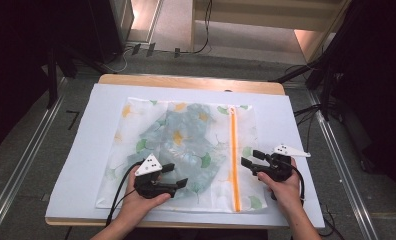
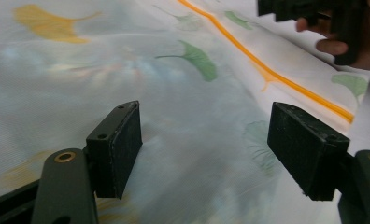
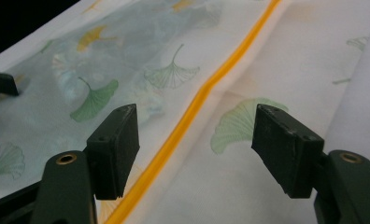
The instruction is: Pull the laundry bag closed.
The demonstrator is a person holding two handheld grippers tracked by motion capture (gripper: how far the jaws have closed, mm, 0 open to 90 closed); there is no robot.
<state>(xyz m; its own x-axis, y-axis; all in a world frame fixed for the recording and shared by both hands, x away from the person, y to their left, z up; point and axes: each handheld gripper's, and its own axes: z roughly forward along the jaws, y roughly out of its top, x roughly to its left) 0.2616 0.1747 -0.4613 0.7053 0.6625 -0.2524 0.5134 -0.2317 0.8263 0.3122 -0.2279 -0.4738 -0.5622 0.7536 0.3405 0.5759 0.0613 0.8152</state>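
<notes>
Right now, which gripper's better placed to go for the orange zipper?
Right. The right gripper is open beside the orange zipper, and in its own view the zipper runs up between its fingers. The left gripper is open over the mesh bag, farther from it.

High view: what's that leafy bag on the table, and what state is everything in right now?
Mesh laundry bag: lying flat, something grey-blue inside.
Orange zipper: appears closed along its length.
Left gripper: open, over the bag, holding nothing.
Right gripper: open, beside the zipper, holding nothing.
</notes>
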